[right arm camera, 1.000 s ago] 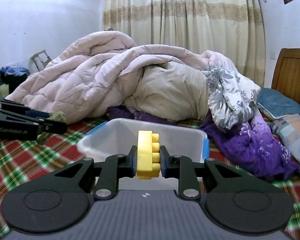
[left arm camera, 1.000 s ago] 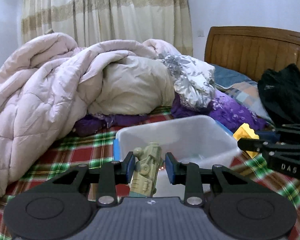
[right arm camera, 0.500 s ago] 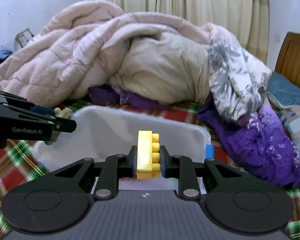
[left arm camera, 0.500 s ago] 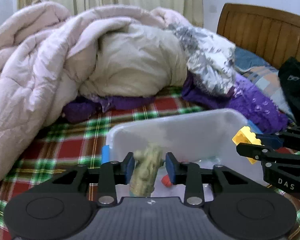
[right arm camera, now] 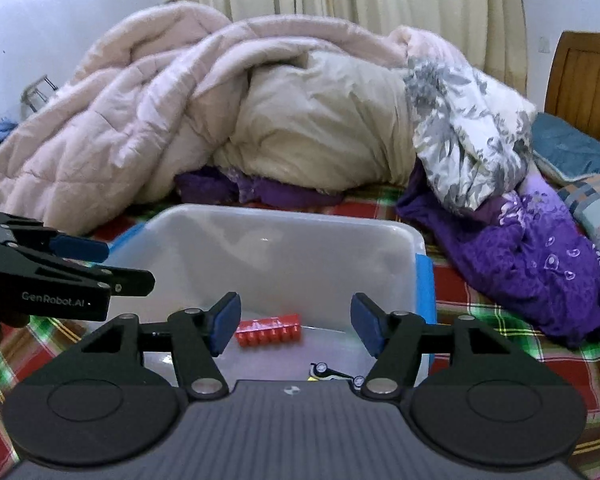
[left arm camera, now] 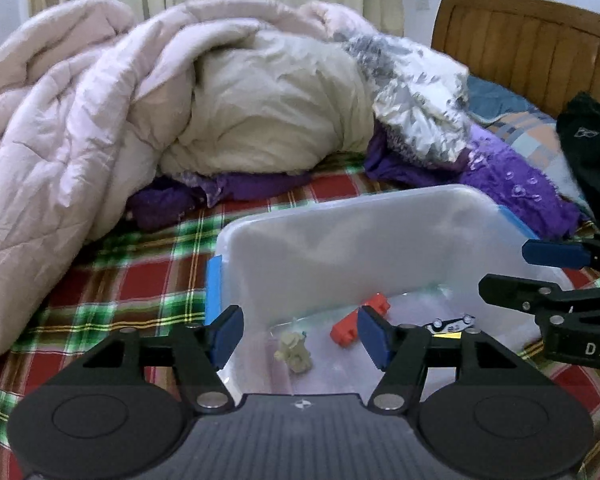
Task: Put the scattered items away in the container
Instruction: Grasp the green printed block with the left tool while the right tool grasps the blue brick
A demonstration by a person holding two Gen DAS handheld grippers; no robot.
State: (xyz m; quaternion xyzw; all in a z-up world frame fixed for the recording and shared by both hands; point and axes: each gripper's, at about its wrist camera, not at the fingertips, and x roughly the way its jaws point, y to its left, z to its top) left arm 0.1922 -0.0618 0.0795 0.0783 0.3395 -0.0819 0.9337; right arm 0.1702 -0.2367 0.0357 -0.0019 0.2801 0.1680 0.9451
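Note:
A translucent plastic container with blue handles sits on the plaid bedsheet; it also shows in the right wrist view. Inside lie an olive toy train, a red brick, which also shows in the right wrist view, and a small toy car upside down, with something yellow under it. My left gripper is open and empty above the container's near left part. My right gripper is open and empty above its near side. The yellow brick is not clearly seen.
A heap of pink and cream quilts and purple cloth lies behind the container. A wooden headboard and dark clothing are at the right. The plaid sheet surrounds the container.
Both grippers moved forward over the container and opened. The olive toy train dropped from the left gripper into the container; the yellow brick left the right gripper.

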